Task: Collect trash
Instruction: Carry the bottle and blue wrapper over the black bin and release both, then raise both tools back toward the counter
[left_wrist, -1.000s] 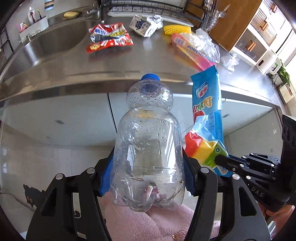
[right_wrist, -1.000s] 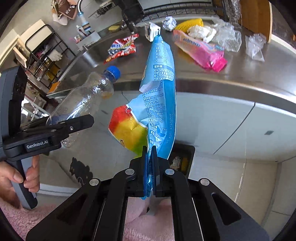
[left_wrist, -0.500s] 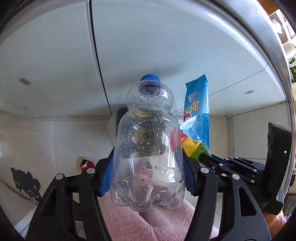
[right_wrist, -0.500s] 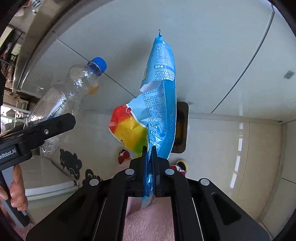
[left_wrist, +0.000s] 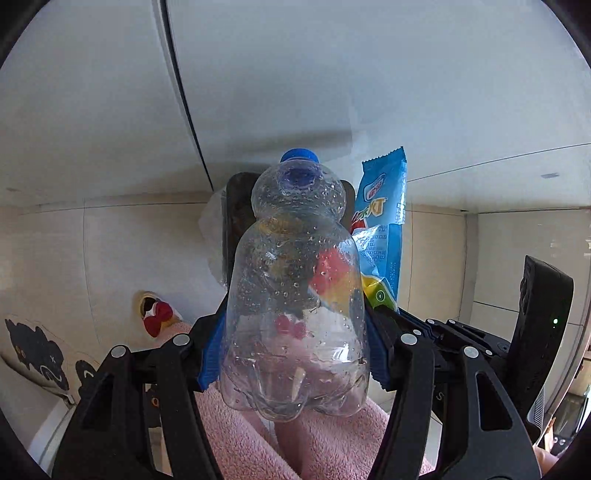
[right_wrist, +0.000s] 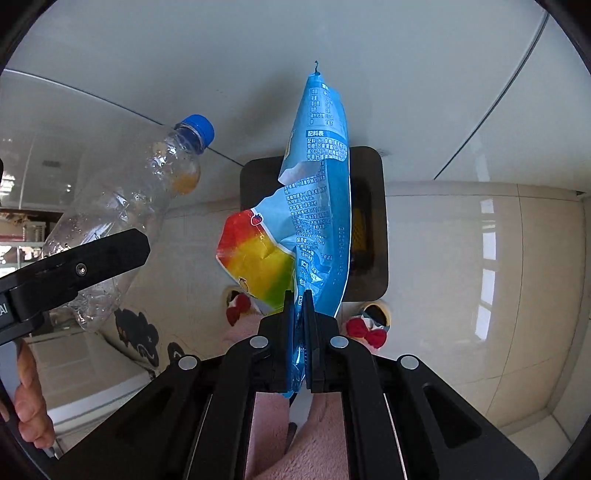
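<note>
My left gripper clenched the bottle, my right gripper pinched the wrapper; both aimed toward the bin at twelve o'clock, for dropping.

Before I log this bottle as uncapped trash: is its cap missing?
No, a blue cap sits on the bottle neck in the right wrist view.
</note>
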